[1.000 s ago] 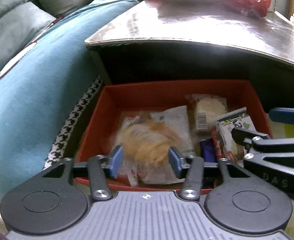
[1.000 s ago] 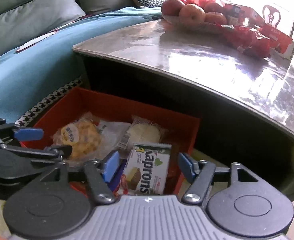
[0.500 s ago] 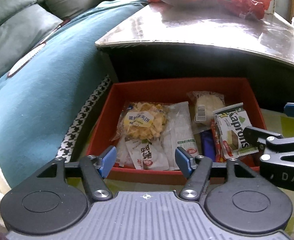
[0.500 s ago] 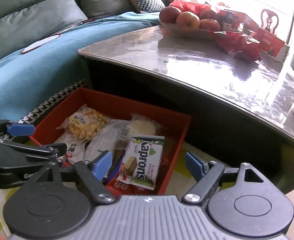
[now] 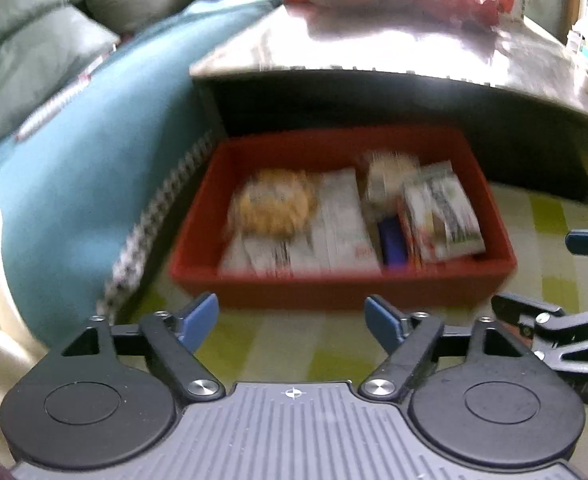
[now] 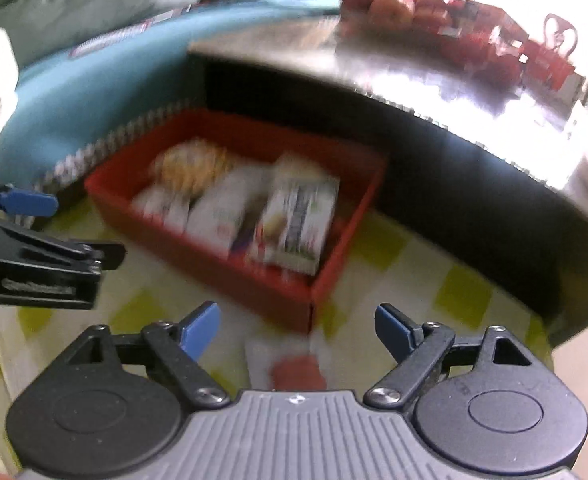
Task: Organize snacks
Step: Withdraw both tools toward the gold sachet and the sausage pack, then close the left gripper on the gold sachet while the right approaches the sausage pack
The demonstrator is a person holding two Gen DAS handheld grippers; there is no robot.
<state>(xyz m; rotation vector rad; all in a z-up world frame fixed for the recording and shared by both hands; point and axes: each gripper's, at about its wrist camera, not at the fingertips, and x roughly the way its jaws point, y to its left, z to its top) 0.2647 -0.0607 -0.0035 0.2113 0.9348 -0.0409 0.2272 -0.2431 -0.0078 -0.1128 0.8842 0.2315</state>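
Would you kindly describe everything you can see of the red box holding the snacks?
The red box is a shallow, open-topped rectangular tray with low straight walls, looking like card or plastic. It sits flat on the yellow-green checked floor covering, its far end by the dark base of the glossy table, a teal sofa throw beside it. Several wrapped snacks lie inside, blurred. Neither gripper touches it.

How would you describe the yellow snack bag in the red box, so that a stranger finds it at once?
Start at the shiny table; on the floor just in front of it stands a red box of snacks. The yellow bag lies at the back left inside it, partly on flat white packets. It alone is round, puffy and golden-yellow.
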